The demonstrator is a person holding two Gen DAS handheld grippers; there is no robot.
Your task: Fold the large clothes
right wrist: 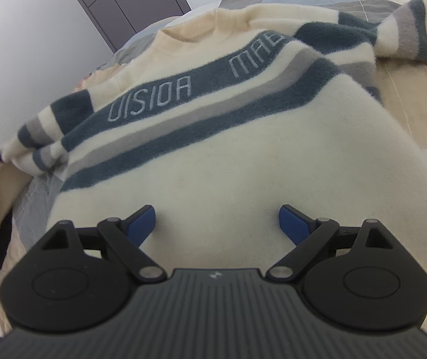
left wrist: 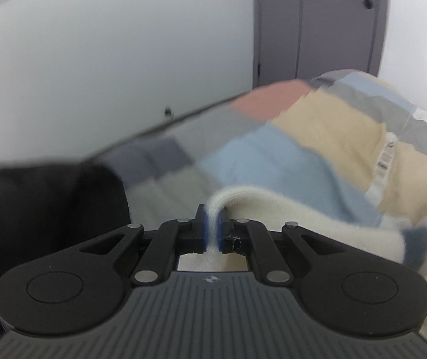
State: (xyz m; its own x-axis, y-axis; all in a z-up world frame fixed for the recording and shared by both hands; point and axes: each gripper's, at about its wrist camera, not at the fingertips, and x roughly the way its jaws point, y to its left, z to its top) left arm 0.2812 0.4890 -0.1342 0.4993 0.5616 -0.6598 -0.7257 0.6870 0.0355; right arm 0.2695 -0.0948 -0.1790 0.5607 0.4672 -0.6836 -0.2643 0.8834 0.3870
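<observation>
Two tongs: left tongs (left wrist: 212, 227) clenched on sweater (right wrist: 243, 155) edge; right tongs (right wrist: 217, 224) released above it.

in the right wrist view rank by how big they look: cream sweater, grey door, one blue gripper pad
1. Cream knitted sweater with blue and grey stripes
2. Grey panelled door, farther off and cropped, so true size unsure
3. Blue gripper pad

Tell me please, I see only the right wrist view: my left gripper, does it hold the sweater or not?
Observer: Yes. The left gripper is shut on a cream edge of the sweater.
Operator: Which part of it?
Observer: Cannot tell; only a fold of plain cream fabric shows between the pads.
Operator: What lies ahead of it?
Observer: A patchwork bedcover of blue, tan and pink blocks.
</observation>
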